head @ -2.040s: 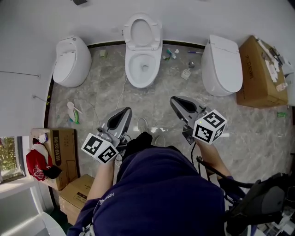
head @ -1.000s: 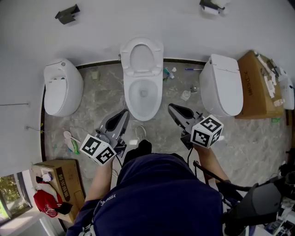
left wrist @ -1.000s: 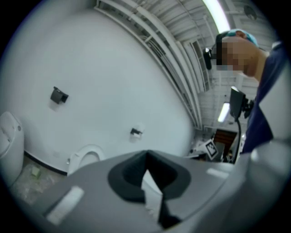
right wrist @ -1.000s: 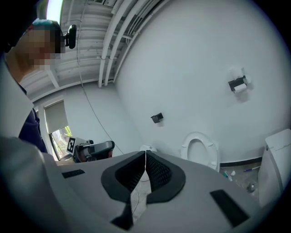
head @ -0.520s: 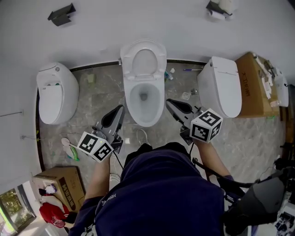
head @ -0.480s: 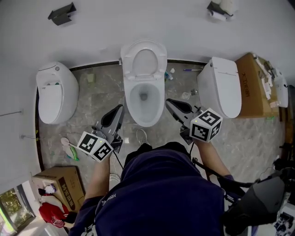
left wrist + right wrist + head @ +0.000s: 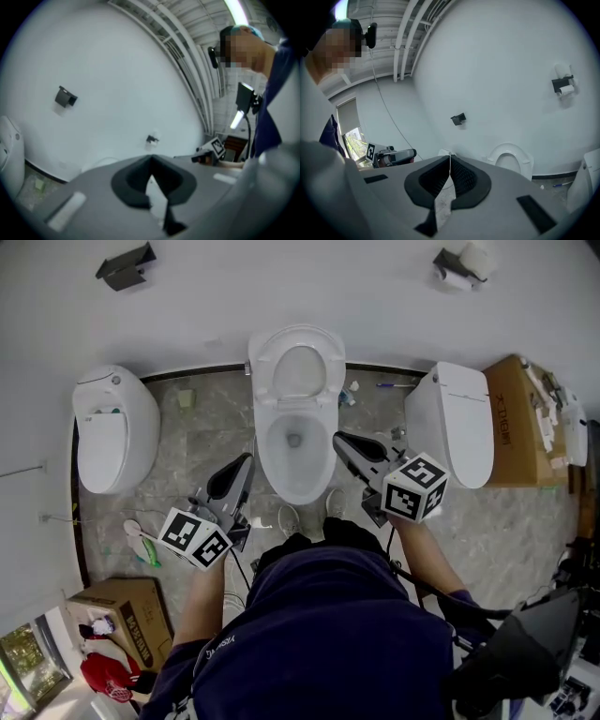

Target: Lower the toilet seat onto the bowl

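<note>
At the far left a white oval toilet with its lid down [image 7: 108,427] stood on the grey marbled floor [image 7: 206,432]. Just right of it, the left grey tool [image 7: 246,461] was held level beside the front of the middle bowl, apart from it, its jaws closed together with nothing between them. In the middle, the white ring-shaped toilet seat [image 7: 262,367] stood raised against the white wall [image 7: 300,277], above the open white toilet bowl [image 7: 295,465]. On the bowl's other side the right grey tool [image 7: 339,439] pointed slightly down towards the rim without touching it; its jaws were closed and empty. Farther right stood a second white toilet with closed lid [image 7: 461,423], and a brown cardboard box [image 7: 520,418] beside it.
</note>
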`<state>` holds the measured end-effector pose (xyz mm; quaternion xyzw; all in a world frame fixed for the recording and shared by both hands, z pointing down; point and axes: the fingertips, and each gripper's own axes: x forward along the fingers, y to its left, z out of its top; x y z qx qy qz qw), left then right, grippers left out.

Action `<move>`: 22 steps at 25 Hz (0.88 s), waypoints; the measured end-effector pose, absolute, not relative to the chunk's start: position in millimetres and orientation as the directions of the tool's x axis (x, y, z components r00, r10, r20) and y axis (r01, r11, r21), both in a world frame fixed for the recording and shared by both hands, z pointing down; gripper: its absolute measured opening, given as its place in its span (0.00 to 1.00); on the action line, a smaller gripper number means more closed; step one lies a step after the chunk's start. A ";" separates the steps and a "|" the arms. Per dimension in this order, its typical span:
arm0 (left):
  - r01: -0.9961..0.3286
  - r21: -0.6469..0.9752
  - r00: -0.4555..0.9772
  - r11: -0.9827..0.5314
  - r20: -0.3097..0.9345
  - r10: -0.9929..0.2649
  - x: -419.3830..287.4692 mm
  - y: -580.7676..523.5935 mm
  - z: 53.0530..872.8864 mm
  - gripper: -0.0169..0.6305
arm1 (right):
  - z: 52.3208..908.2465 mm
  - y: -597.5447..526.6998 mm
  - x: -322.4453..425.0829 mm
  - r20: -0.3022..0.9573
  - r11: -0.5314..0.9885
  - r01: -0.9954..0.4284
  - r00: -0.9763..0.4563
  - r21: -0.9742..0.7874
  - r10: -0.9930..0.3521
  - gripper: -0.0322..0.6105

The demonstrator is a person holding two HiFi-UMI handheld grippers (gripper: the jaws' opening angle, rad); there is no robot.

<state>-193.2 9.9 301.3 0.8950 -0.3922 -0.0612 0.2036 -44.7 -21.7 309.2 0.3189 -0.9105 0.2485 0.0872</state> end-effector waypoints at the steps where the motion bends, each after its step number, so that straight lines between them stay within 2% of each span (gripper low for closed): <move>1: -0.678 0.411 0.686 -0.610 0.054 -0.725 -190.2 4.8 301.6 0.03 | 310.4 -26.7 -42.8 0.315 0.672 -0.623 -0.782 -0.400 -0.538 0.06; 19: -0.740 0.394 0.639 -0.546 0.158 -0.753 -118.2 -71.5 318.6 0.03 | 378.6 -163.7 25.2 0.375 0.689 -0.628 -0.775 -0.361 -0.509 0.07; 20: -0.747 0.392 0.632 -0.537 0.169 -0.756 -115.6 -73.9 320.9 0.03 | 386.1 -174.0 28.3 0.380 0.688 -0.627 -0.776 -0.366 -0.504 0.10; 21: -0.756 0.388 0.624 -0.527 0.183 -0.760 -113.6 -76.4 323.9 0.03 | 393.8 -184.6 30.9 0.384 0.685 -0.625 -0.777 -0.374 -0.499 0.21; 22: -0.765 0.385 0.615 -0.516 0.199 -0.763 -111.9 -78.4 327.2 0.03 | 401.5 -194.8 33.0 0.389 0.681 -0.625 -0.777 -0.382 -0.495 0.25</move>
